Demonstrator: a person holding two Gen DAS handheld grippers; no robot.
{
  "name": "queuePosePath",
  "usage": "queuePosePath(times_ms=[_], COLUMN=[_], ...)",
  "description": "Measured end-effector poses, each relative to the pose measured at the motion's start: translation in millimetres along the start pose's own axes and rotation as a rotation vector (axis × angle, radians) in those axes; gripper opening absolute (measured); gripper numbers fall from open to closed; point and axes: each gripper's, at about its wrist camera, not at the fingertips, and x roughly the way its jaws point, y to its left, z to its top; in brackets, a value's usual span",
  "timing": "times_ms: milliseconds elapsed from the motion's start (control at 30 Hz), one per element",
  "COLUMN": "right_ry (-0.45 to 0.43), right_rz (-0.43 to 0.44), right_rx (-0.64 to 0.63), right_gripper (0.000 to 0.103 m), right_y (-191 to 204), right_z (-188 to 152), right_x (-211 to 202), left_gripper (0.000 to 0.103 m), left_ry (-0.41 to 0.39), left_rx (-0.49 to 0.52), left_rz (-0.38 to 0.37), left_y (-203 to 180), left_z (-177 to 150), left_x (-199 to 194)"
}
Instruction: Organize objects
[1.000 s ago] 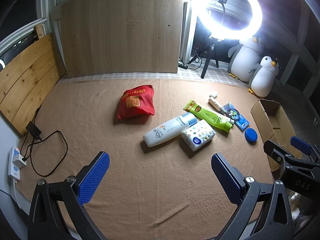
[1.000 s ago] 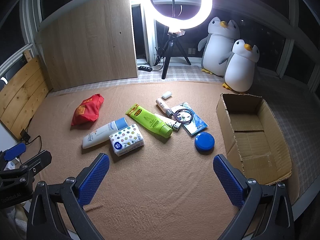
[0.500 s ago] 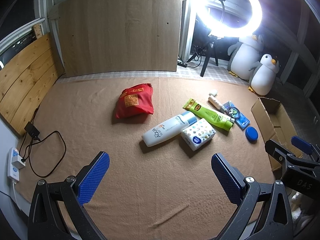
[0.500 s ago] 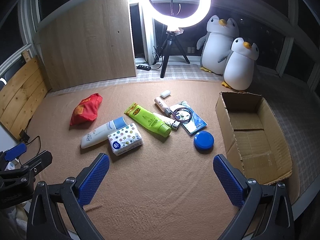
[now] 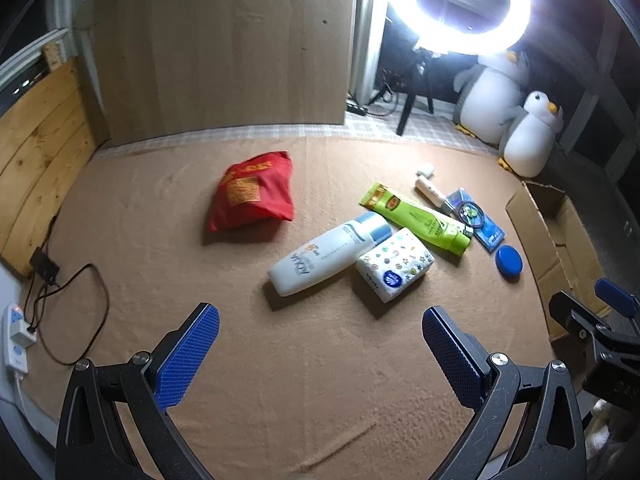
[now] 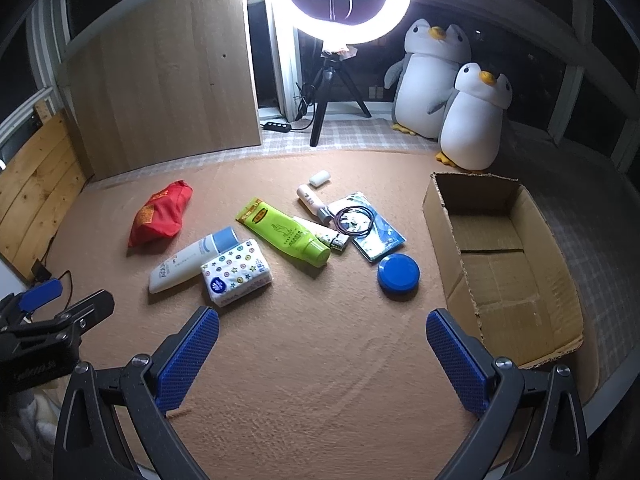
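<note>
Left tool (image 5: 320, 356): fingers spread wide, holding nothing.
Right tool (image 6: 322, 358): likewise spread and bare.
Box (image 6: 516, 276): landmark (cardboard, open top).
Blue lid (image 6: 398, 271): just left of box.
Green tube (image 6: 286, 232), tissue pack (image 6: 236, 272), white bottle (image 6: 188, 260): further left.
Red bag (image 6: 160, 214): farthest from box.

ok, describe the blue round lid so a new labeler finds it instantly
Start at the open cardboard box on the right of the tan mat. Just left of its near wall lies the blue round lid, flat and alone. It's the only disc; the neighbouring blue packet is flat, rectangular and carries a coiled cable.
</note>
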Motion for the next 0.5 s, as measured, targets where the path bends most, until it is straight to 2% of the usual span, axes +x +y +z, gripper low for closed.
queuePosePath(times_ms=[233, 333, 500], right_ry=[0.019, 0.028, 0.044], right_rz=[-0.025, -0.037, -0.056], right_rx=[0.015, 0.024, 0.037], right_gripper=[0.103, 0.103, 0.103], right_y=[-9.5, -14.4, -23.4], right_z=[-2.2, -4.4, -7.2], right_x=[4.9, 6.8, 9.6], left_gripper=[0.099, 0.085, 0.070], left_ry=[0.047, 0.073, 0.121], left_rx=[0.034, 0.027, -0.007], left_rz=[-0.022, -0.032, -0.069], left_y=[-15.9, -18.9, -23.0], left_z=[13.4, 20.4, 37.8], left_x=[37.9, 55.4, 87.2])
